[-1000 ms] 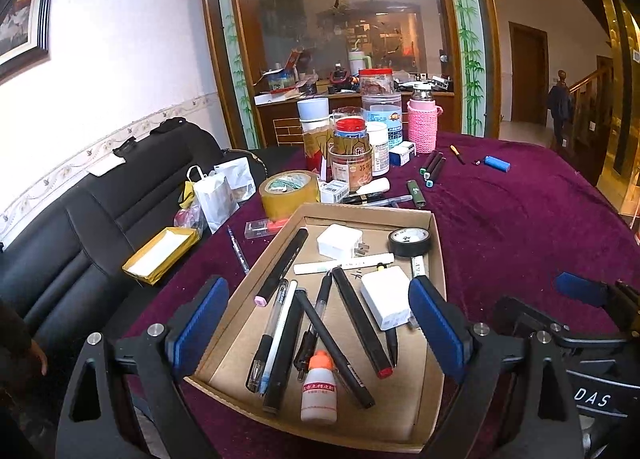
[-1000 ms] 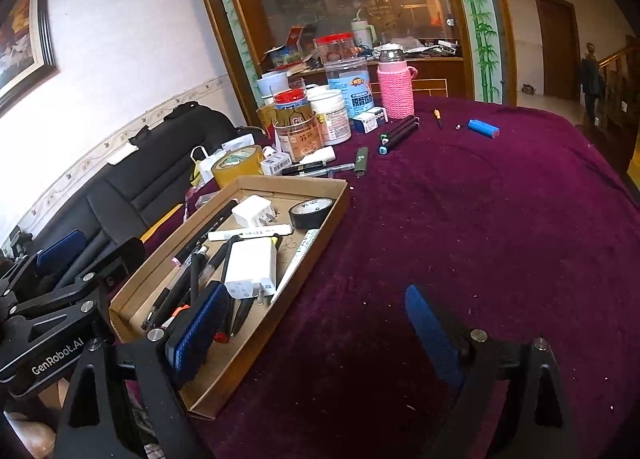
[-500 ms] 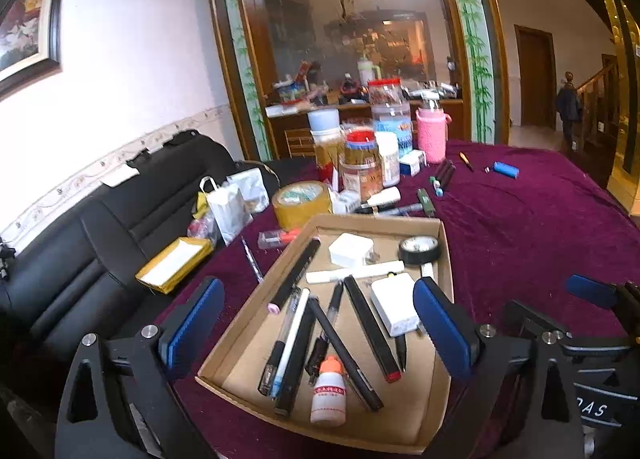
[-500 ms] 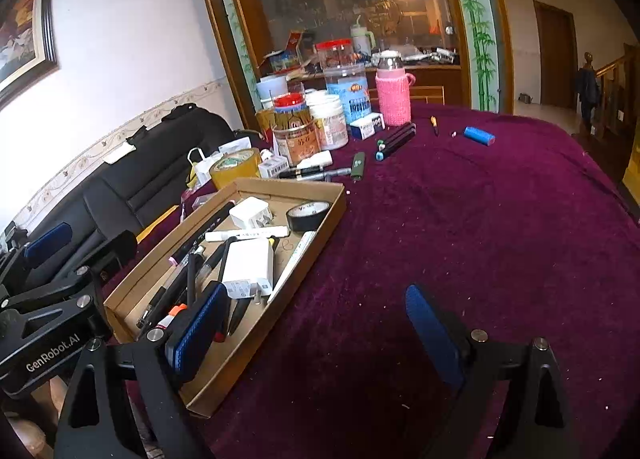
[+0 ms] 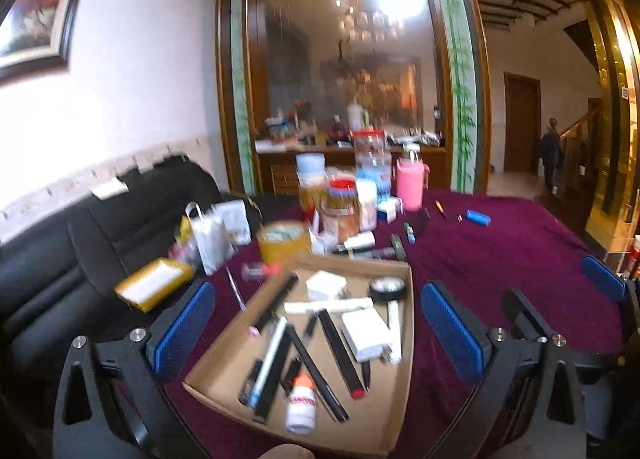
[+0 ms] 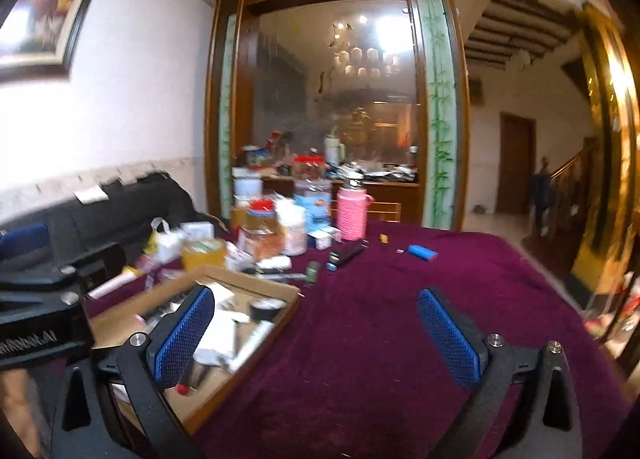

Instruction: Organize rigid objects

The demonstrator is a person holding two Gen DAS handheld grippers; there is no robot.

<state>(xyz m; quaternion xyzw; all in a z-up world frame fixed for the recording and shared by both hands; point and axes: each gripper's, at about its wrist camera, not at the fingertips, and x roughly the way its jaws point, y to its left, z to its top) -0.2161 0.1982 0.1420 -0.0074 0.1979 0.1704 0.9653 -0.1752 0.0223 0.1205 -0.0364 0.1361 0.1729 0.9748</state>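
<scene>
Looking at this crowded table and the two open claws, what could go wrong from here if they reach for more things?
1. The loose markers lie right beside the jars and pink bottle; a reach there might knock one over.
2. The cardboard tray is already full; the small white bottle rests on its side among the pens, so another item may push it about.
3. The left gripper and right gripper, both empty with jaws opening, work close together and could bump.
</scene>
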